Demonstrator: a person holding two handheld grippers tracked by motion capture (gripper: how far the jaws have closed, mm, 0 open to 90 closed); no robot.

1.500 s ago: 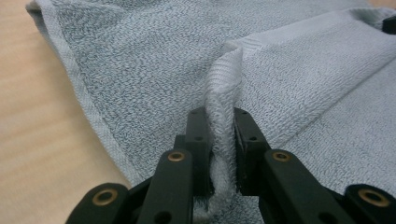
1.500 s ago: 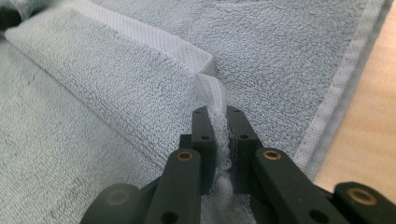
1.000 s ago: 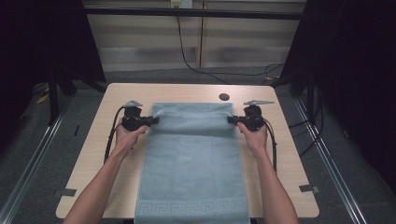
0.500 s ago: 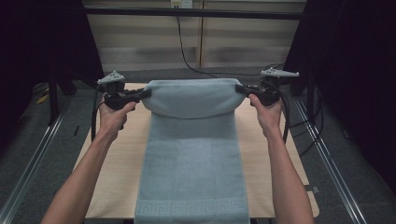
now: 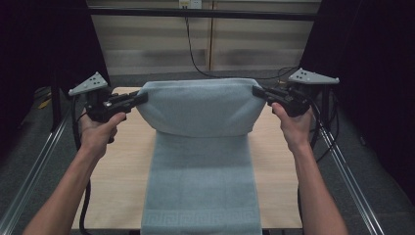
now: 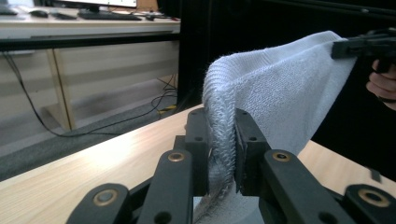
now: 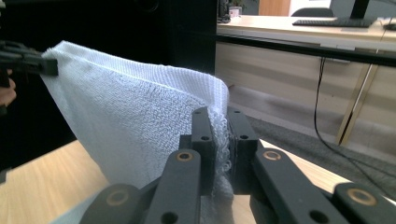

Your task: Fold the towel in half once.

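Each hand-held gripper, left (image 5: 142, 97) and right (image 5: 257, 91), pinches a far corner of the towel (image 5: 200, 161), lifted mid-fold; near half lies on the worktop (image 5: 117, 161)

I hold a pale blue-grey terry towel (image 5: 198, 147) by its two far corners, one pinched in my left gripper (image 6: 220, 154), one in my right gripper (image 7: 220, 149). Its far end hangs lifted and stretched between them; the rest lies flat down the surface (image 5: 117, 161), its patterned border at the near edge.

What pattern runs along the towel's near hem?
A Greek-key band on the pale blue-grey towel, clearest in the high view.
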